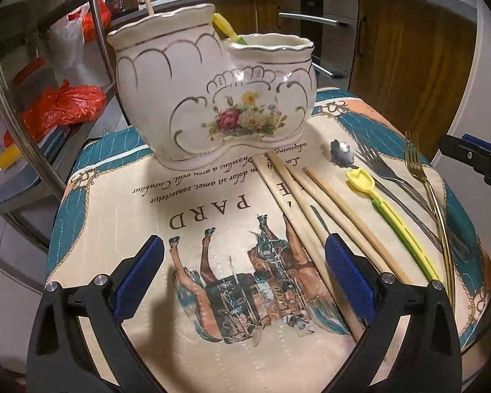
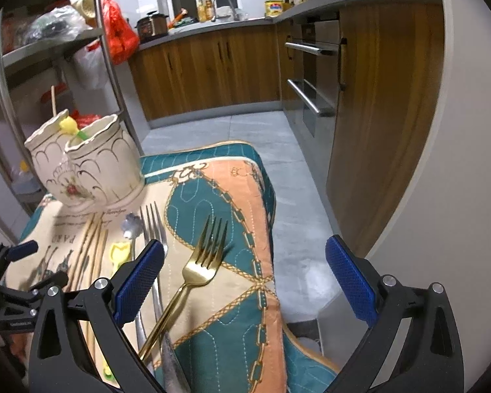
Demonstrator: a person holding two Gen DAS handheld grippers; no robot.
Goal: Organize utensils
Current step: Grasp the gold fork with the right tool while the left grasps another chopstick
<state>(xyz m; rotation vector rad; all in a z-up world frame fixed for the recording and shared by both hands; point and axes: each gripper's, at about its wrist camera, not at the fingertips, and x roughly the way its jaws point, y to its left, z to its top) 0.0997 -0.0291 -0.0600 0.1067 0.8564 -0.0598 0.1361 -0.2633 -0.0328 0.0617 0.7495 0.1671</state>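
A white floral ceramic holder (image 1: 212, 98) with two cups stands at the back of the mat; a wooden stick and a yellow-green utensil (image 1: 227, 28) poke out of it. On the mat lie wooden chopsticks (image 1: 311, 203), a flower-headed steel spoon (image 1: 340, 152), a yellow-green spoon (image 1: 389, 209), a steel fork (image 1: 386, 170) and a gold fork (image 1: 425, 190). My left gripper (image 1: 244, 278) hovers open over the mat, its right finger above the chopsticks. My right gripper (image 2: 245, 281) is open above the mat's right edge, with the gold fork (image 2: 199, 268) between its fingers and lying flat. The holder (image 2: 88, 163) sits at left.
The printed quilted mat (image 1: 212, 196) covers a small table that drops off to a grey tile floor (image 2: 245, 131) on the right. A metal shelf rack with red bags (image 1: 62, 104) stands left. Wooden cabinets and an oven (image 2: 311, 75) line the back and right.
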